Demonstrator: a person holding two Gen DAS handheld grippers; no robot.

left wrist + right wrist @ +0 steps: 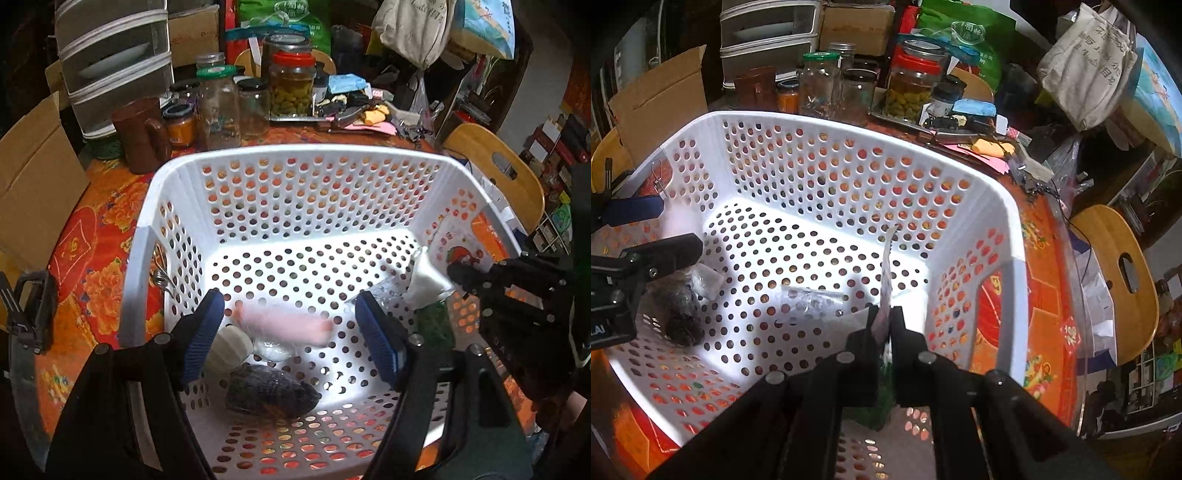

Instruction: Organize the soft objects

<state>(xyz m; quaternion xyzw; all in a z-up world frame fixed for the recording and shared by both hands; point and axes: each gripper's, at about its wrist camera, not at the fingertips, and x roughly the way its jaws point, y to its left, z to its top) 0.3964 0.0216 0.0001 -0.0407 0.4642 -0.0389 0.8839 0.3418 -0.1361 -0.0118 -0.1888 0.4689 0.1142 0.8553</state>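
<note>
A white perforated basket (295, 155) stands on the table; it also shows in the right wrist view (849, 127). My left gripper (291, 332) is open above the basket floor. A blurred pink soft item (284, 325) is between its blue pads (203, 332), in the air or just landing. A dark bagged bundle (271, 391), a white round piece (231, 345) and a clear bag (812, 299) lie on the floor. My right gripper (885, 325) is shut on a printed plastic packet (886, 269) with green contents, held at the basket's right wall (461, 254).
Glass jars (288, 88), a brown jug (142, 134) and clutter stand behind the basket on the orange floral tablecloth (92, 266). A cardboard box (33, 184) is at left. A wooden chair (1115, 273) stands at right.
</note>
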